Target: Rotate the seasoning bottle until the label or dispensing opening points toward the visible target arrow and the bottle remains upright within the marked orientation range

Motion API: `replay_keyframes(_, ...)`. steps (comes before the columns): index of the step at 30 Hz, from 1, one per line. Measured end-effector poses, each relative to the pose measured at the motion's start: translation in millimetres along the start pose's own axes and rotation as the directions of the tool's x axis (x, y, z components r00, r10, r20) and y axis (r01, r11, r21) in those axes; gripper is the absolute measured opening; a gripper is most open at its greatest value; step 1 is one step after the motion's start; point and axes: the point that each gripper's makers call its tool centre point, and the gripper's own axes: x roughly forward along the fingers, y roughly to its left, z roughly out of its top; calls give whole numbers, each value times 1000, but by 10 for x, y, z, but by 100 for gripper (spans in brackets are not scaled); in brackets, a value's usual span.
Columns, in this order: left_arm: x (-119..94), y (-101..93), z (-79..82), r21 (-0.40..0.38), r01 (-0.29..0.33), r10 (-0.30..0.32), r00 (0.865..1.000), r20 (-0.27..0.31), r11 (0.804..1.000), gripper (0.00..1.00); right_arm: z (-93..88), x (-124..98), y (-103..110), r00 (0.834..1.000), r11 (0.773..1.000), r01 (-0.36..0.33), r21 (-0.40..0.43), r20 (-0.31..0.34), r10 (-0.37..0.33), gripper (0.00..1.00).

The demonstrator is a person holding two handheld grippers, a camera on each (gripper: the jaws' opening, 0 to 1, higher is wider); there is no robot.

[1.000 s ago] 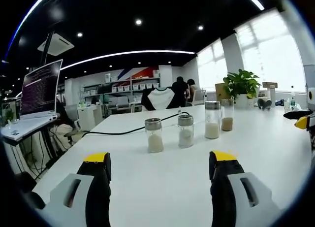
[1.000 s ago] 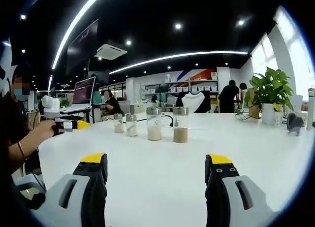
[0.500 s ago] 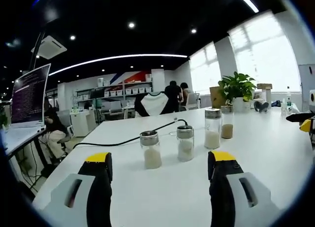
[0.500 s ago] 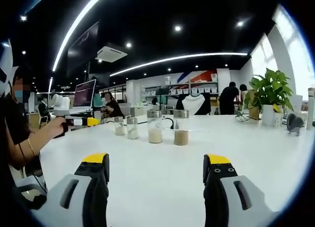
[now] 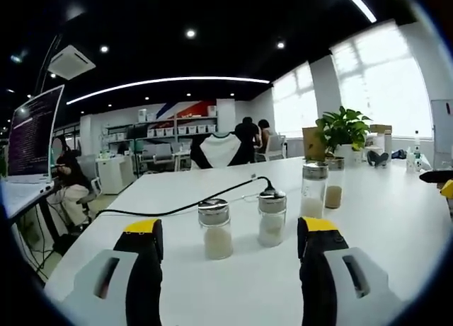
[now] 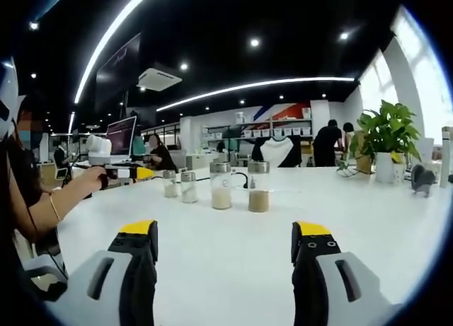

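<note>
I read no label on the nearest seasoning bottle [image 5: 216,229], apparently plain, standing just ahead between my left hand-held gripper's [image 5: 226,234] spread jaws.

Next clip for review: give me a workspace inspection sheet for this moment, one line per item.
Surface: white table, bare in front of both grippers.
Job's things: four seasoning bottles in a row, all upright; two short ones with pale contents, a taller pale one, a taller brown one. No target arrow seen.
Clutter: potted plant and a small dark object at the far edge.
Grippers: left gripper open, empty, short of the bottles; right gripper open, empty, farther back.
Cables: black cable running across the table behind the short bottles.
Surroundings: office with laptop, shelves, people standing and seated.
</note>
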Motion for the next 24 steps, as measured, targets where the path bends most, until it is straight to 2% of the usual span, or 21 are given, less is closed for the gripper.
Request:
replay_keyframes(8,171,-24,126,20,2,-2,1000,9,1000,80,14,8,20,1000,1000,3,-2,-2,-3,75)
replay_keyframes(17,370,70,301,54,-10,9,1000,17,998,80,-8,-29,-14,1000,1000,20,3,-4,-20,75)
replay_keyframes(24,546,128,302,69,-13,13,1000,4,998,78,-22,-44,-32,1000,1000,30,8,-7,-30,75)
